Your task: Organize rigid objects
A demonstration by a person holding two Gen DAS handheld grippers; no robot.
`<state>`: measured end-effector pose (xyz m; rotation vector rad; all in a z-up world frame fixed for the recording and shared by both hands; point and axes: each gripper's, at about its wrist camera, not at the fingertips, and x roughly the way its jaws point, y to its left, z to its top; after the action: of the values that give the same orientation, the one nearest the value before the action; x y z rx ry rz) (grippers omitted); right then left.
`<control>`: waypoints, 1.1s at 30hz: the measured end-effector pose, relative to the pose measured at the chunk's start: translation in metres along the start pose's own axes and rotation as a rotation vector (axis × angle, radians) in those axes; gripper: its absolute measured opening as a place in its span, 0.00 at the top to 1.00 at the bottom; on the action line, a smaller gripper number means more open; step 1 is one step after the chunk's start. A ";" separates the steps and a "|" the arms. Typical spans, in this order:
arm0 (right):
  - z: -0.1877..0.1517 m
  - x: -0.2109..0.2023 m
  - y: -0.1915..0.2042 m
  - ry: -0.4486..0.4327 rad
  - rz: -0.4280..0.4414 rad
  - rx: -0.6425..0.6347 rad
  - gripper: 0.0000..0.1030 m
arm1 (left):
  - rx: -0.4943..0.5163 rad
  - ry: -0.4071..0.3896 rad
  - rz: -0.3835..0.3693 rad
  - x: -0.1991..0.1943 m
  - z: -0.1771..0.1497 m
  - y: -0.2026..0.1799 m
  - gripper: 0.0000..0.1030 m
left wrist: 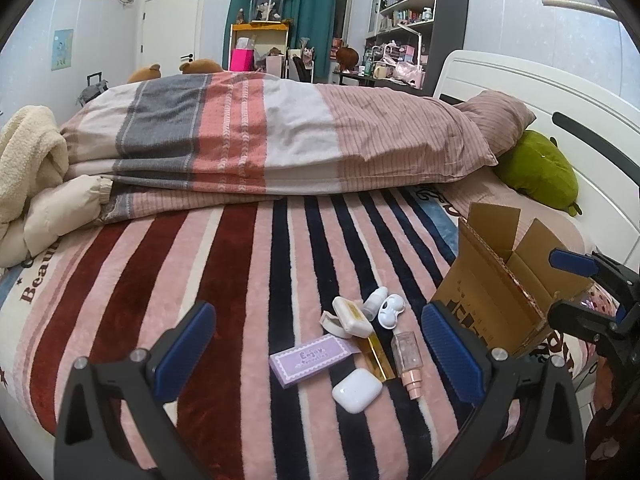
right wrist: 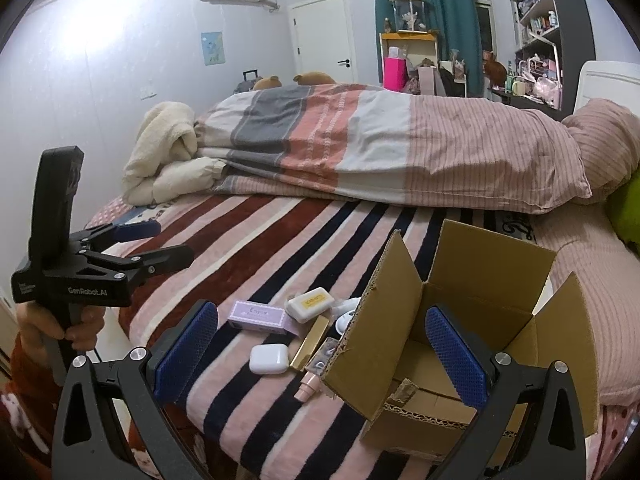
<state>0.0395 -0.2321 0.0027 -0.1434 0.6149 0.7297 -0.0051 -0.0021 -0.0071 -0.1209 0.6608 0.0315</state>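
Small items lie in a cluster on the striped blanket: a purple box (left wrist: 309,359), a white earbud case (left wrist: 357,390), a gold bar (left wrist: 376,356), a clear pink-capped spray bottle (left wrist: 409,358), a cream case (left wrist: 351,315) and a white dropper bottle (left wrist: 376,300). An open cardboard box (left wrist: 492,292) stands to their right. My left gripper (left wrist: 320,356) is open and empty, just short of the cluster. My right gripper (right wrist: 320,356) is open and empty, near the box's (right wrist: 460,320) left flap. The earbud case (right wrist: 268,359) and purple box (right wrist: 258,315) also show in the right wrist view.
A folded striped duvet (left wrist: 260,136) lies across the bed behind the items. A cream blanket (left wrist: 28,152) is at the left, a green plush (left wrist: 536,168) and white headboard (left wrist: 560,96) at the right. The bed's front edge is close to both grippers.
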 end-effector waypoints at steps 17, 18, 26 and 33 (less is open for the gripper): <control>0.001 -0.003 -0.002 -0.010 0.000 -0.005 0.00 | 0.002 -0.015 -0.001 -0.006 0.004 0.001 0.00; 0.001 -0.003 -0.002 -0.013 0.001 -0.004 0.00 | 0.001 -0.014 -0.002 -0.006 0.004 0.001 0.00; 0.002 -0.005 0.000 -0.022 0.003 -0.017 0.00 | 0.003 -0.018 -0.001 -0.007 0.005 0.000 0.00; 0.003 -0.006 -0.001 -0.030 0.007 -0.007 0.00 | 0.003 -0.022 0.000 -0.009 0.006 -0.001 0.00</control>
<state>0.0383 -0.2354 0.0086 -0.1362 0.5848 0.7399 -0.0080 -0.0022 0.0031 -0.1174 0.6392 0.0318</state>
